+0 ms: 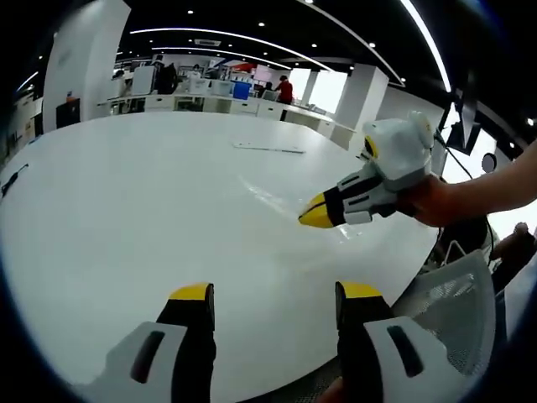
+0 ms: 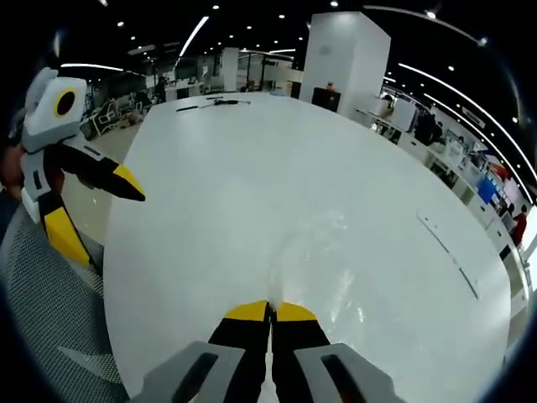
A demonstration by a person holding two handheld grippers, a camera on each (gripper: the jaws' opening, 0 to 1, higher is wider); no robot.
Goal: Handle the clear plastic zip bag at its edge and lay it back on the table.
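The clear plastic zip bag [image 2: 315, 252] lies flat on the white round table [image 2: 210, 185], showing only as faint glints. My right gripper [image 2: 271, 312] is shut, and the bag's near edge appears pinched between its yellow tips. In the left gripper view the same gripper [image 1: 317, 215] comes in from the right, held by a hand, with its tip low over the bag [image 1: 268, 195]. My left gripper [image 1: 277, 292] stands open near the table's front edge with nothing between its jaws. It appears at the left of the right gripper view [image 2: 101, 197], off the table's rim.
A thin pale strip [image 1: 268, 148] [image 2: 449, 252] lies farther across the table. Dark cables [image 2: 214, 103] rest at one far end. A grey mesh chair [image 1: 453, 306] [image 2: 42, 311] stands against the table's edge. Desks and a person in red [image 1: 285, 88] are in the background.
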